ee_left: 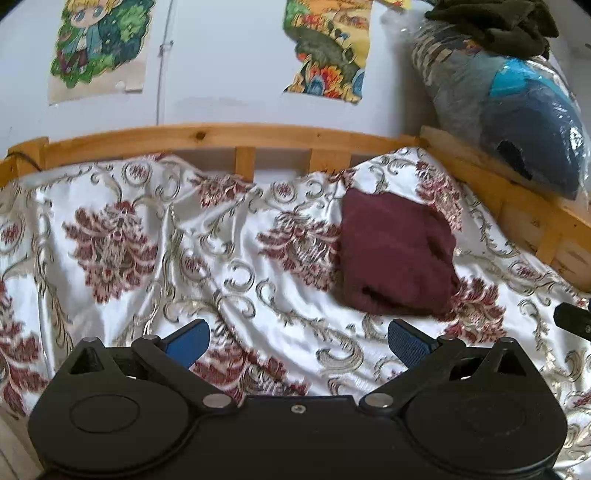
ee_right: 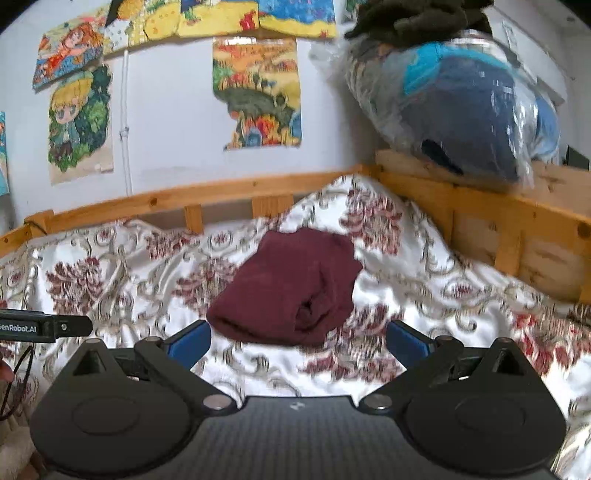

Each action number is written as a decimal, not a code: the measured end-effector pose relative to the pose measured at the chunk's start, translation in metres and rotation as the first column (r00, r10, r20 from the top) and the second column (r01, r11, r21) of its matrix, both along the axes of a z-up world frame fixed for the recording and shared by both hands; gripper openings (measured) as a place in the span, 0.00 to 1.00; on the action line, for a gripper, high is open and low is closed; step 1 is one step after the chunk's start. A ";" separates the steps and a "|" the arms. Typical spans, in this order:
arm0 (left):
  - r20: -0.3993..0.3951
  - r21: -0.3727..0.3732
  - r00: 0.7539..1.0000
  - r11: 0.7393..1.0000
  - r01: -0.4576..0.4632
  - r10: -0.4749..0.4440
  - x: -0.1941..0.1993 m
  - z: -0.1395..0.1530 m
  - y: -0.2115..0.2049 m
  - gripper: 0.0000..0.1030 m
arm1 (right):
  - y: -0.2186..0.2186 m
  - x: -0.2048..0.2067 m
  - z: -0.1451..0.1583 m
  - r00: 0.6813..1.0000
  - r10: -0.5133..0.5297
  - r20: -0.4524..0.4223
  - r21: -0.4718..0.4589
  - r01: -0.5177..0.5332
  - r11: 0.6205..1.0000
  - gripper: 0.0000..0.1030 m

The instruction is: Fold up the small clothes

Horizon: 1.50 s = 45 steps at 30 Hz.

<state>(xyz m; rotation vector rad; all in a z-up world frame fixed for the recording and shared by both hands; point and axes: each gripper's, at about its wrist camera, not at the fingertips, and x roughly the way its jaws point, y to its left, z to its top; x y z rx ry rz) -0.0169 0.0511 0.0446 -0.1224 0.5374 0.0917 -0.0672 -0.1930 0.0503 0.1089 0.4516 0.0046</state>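
A folded maroon garment (ee_left: 395,258) lies on the flowered white bedspread (ee_left: 177,243), toward the far right corner of the bed. My left gripper (ee_left: 298,341) hovers open over bare bedspread, below and left of the garment, nothing between its blue pads. In the right wrist view the same maroon garment (ee_right: 291,288) sits just ahead of my right gripper (ee_right: 298,341), which stands wide open and empty, its blue fingertips (ee_right: 192,341) short of the cloth's near edge. The left gripper's body (ee_right: 40,326) shows at that view's left edge.
A wooden bed rail (ee_left: 221,136) runs along the wall and turns along the right side (ee_right: 517,229). A plastic-wrapped bundle of blue bedding (ee_right: 461,107) with dark clothing (ee_right: 410,18) on top rests on the right rail. Posters (ee_left: 99,44) hang on the wall.
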 end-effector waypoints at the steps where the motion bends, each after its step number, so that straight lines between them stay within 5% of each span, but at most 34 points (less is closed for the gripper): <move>1: -0.004 0.004 1.000 1.000 -0.005 0.005 -0.001 -0.004 0.000 0.99 | 0.001 0.000 -0.004 1.000 0.000 -0.020 0.001 0.000 1.000 1.00; 9: -0.042 0.056 0.998 0.998 0.042 -0.040 0.002 -0.019 -0.012 0.99 | -0.003 0.003 -0.026 0.994 -0.030 -0.106 0.045 0.035 0.998 1.00; 45: -0.054 0.052 0.998 0.998 0.043 -0.040 0.003 -0.021 -0.014 0.99 | -0.006 0.003 -0.024 0.994 -0.041 -0.101 0.040 0.046 0.998 1.00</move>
